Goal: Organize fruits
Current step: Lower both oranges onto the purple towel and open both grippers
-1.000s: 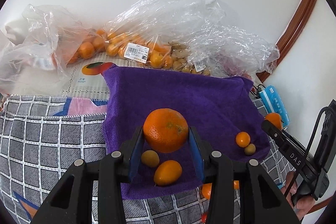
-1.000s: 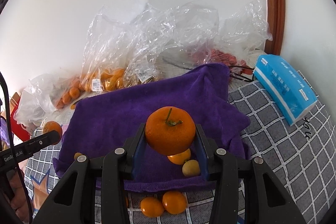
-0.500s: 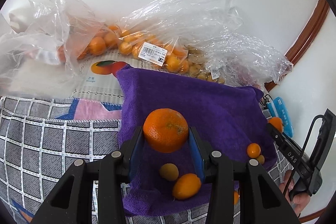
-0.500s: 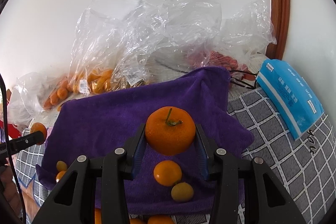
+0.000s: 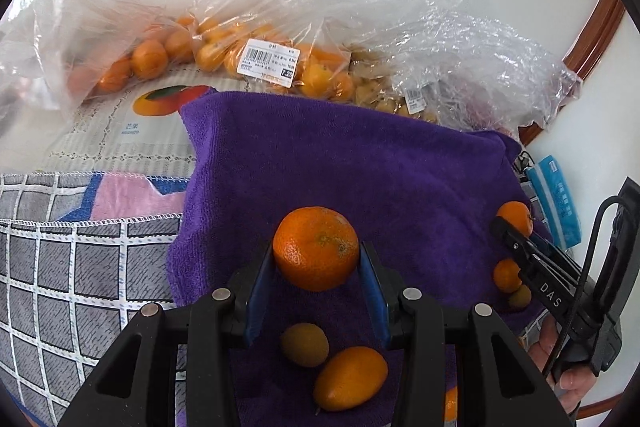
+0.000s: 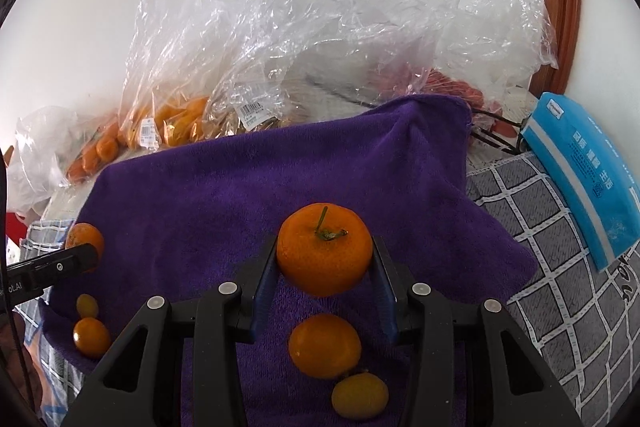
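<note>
The left gripper (image 5: 317, 259) is clamped on a mandarin (image 5: 316, 247), its 2 blue pads pressed against the fruit's sides at a middling width, and the fruit hangs over the purple towel (image 5: 352, 167). Below that claw, nearer the camera, lie a dull yellow-green fruit (image 5: 305, 344) and an oval orange kumquat (image 5: 350, 377) touching each other on the towel. The right gripper (image 6: 324, 259) grips a stemmed mandarin (image 6: 324, 249) the same way, its stem (image 6: 322, 223) pointing up. Under this claw sit a round orange fruit (image 6: 325, 345) and a small yellow fruit (image 6: 360, 395), just beside each other. To its right lies a blue tissue pack (image 6: 588, 179) on the checked cloth (image 6: 560, 267). Beyond both claws, clear plastic bags (image 5: 280, 39) hold more orange fruit; what fills the rightmost bag is hard to make out, possibly reddish fruit. In the left view the far claw's tip covers part of its mandarin, and the frame's bottom edge cuts off another orange fruit.
</note>
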{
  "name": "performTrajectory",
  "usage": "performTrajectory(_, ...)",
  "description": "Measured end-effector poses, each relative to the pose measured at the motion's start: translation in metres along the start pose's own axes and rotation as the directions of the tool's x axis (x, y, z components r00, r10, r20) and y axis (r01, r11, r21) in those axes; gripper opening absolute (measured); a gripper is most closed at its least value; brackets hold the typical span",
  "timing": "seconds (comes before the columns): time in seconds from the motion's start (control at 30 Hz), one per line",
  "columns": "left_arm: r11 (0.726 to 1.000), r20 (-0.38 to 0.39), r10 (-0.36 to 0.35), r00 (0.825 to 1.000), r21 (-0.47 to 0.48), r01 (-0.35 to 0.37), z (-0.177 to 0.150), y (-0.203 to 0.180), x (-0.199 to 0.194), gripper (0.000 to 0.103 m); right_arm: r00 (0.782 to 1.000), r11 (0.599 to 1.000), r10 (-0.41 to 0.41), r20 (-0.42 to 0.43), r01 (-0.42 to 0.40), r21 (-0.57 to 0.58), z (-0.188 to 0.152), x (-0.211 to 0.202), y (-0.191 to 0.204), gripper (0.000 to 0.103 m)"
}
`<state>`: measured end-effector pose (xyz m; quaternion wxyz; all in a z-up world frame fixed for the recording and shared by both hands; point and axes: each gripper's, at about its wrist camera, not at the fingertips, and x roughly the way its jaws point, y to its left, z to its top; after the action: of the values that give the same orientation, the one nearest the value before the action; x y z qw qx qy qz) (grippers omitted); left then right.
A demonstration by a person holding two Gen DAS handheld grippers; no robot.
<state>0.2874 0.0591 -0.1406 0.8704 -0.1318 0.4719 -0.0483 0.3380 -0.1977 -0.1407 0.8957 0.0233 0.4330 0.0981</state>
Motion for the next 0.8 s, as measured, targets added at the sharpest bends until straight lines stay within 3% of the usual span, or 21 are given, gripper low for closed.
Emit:
performTrajectory(0.57,0.993,-0.001,0.062,0.998,0.102,-0.062,-0.01,-0.016,0.009,0.041,0.999,1.0,-0.017,-0.029,0.016,-0.022,-0.004,0.005,0.003,0.045)
performTrajectory(0.8,0.994,0.042,0.049,0.998,0.091,-0.053,-0.012,-0.021,-0.02,0.05,1.0,0.999,-0.025,0.016,0.025,-0.03,-0.001,-0.024,0.006,0.058)
